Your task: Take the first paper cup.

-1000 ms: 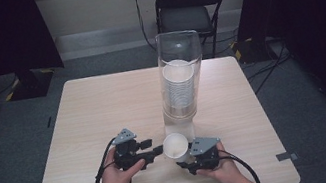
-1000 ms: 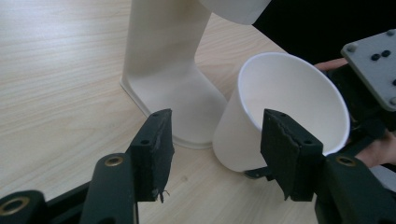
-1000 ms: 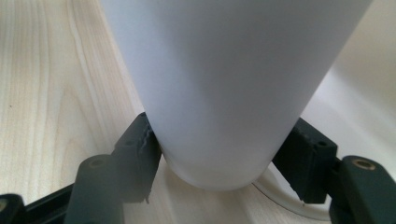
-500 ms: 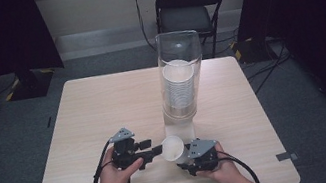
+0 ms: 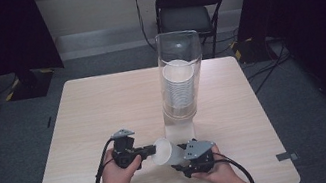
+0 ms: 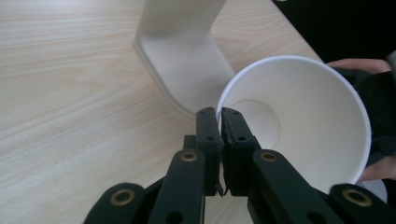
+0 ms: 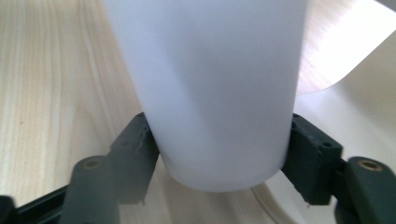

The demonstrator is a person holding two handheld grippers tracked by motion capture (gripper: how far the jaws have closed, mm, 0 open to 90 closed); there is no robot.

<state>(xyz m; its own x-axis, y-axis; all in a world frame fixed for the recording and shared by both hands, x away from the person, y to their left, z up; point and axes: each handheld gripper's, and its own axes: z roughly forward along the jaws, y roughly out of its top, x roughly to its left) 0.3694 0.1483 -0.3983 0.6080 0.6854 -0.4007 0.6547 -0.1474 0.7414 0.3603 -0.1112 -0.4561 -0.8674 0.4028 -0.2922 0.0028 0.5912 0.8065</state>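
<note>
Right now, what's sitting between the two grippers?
In the high view, a white paper cup bridges them: the left gripper pinches its rim, and the right gripper clamps its base end. Nothing else lies between.

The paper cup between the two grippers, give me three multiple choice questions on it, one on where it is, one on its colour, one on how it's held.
1. Where is the paper cup?
A. inside the clear tube
B. near the table's front edge, before the dispenser
C. on the chair

2. What colour is it?
A. white
B. red
C. blue

3. How is it held?
A. lying loose on the table
B. left gripper alone
C. left gripper pinching the rim, right gripper clamping the body

Answers: 1 B, the high view shows it before the dispenser. 2 A, white in every view. 3 C, each gripper view shows its grip.
</note>
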